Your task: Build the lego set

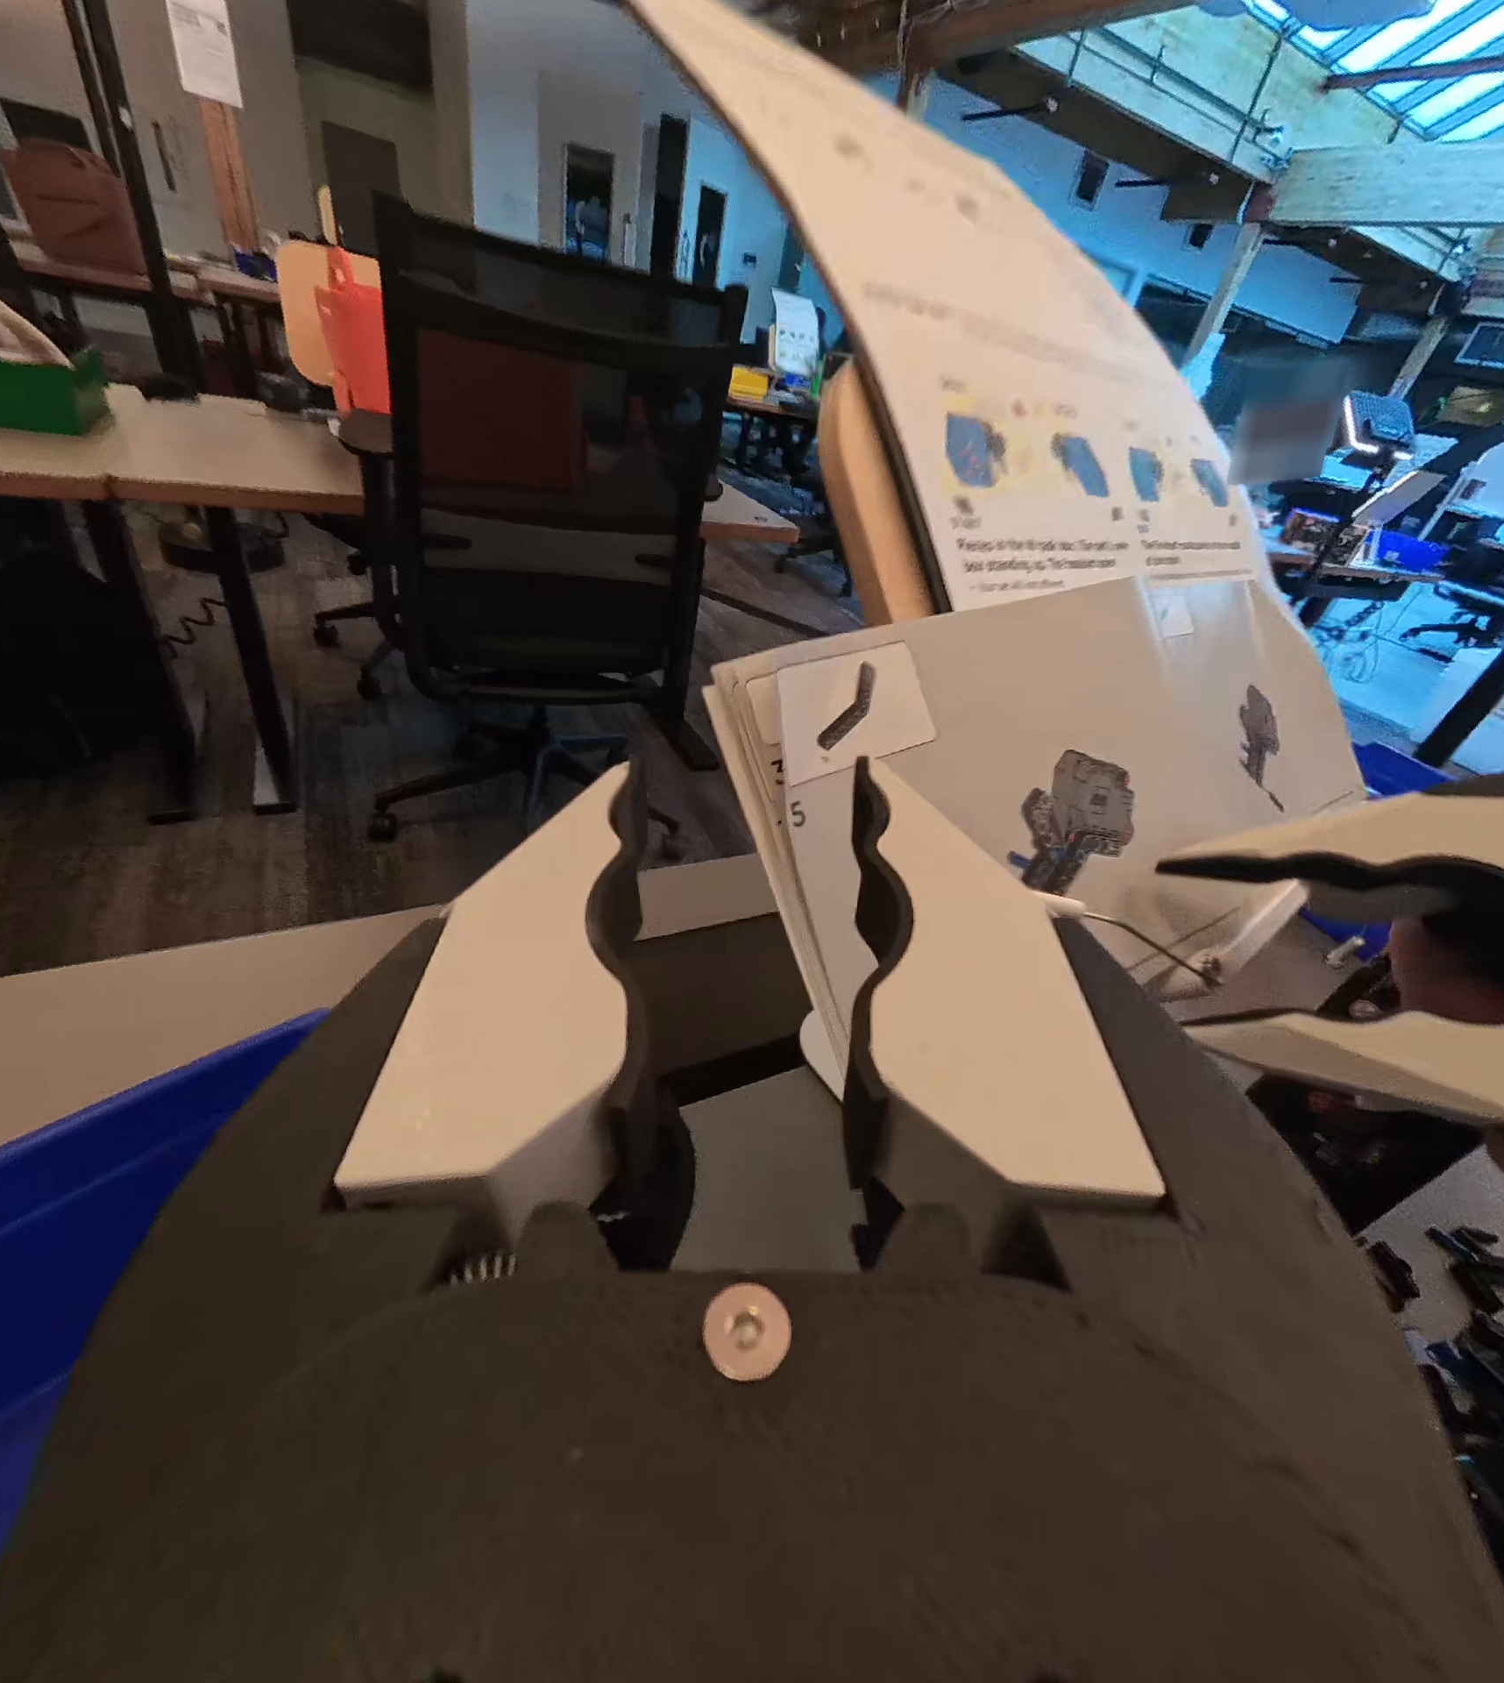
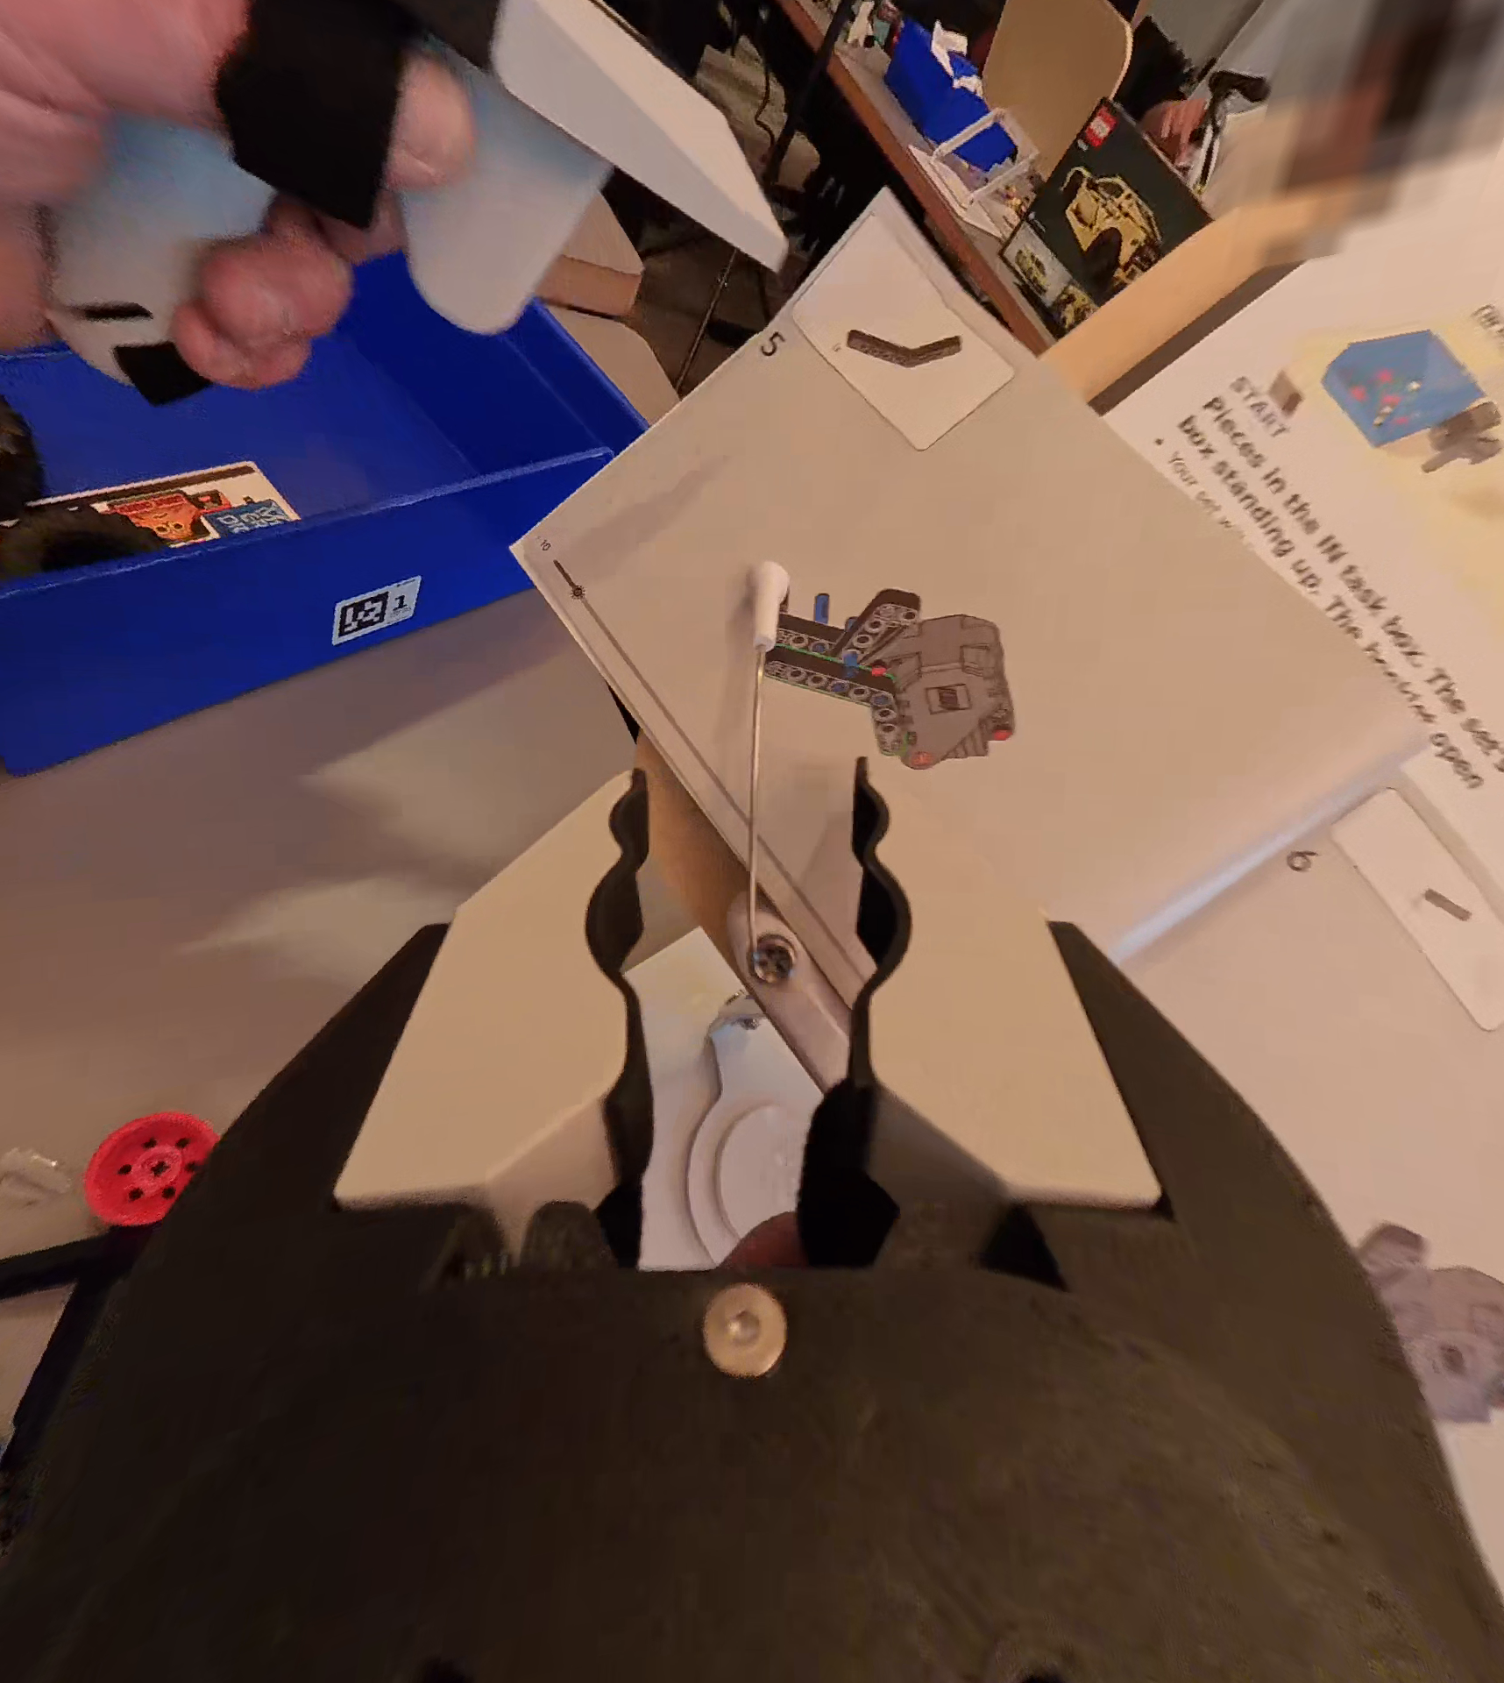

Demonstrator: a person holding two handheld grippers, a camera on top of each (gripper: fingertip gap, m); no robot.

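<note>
The instruction booklet [image 2: 958, 546] stands open on a stand, showing a grey model and a bent black beam; it also shows in the left wrist view [image 1: 1094, 729]. A wire page holder with a white tip [image 2: 767, 601] lies across the page. My right gripper [image 2: 748, 792] is open, with the booklet's lower corner and the stand's metal arm between its fingers. My left gripper [image 1: 744, 792] is open and empty, and the booklet's left edge sits just inside its right finger. The right gripper [image 1: 1176, 947] reaches in from the right in the left wrist view.
A blue bin [image 2: 229, 637] with black tyres and a sticker sheet stands at the left. A red wheel hub [image 2: 149, 1166] lies on the table. Loose black pieces [image 1: 1477, 1275] lie at the right. A printed task sheet [image 2: 1368, 546] stands behind the booklet. A black office chair [image 1: 548, 455] stands beyond the table. The left gripper's tips are roughly 15 centimeters from the right gripper's. About 20 centimeters separates my right fingertips from the red wheel hub [image 2: 149, 1166].
</note>
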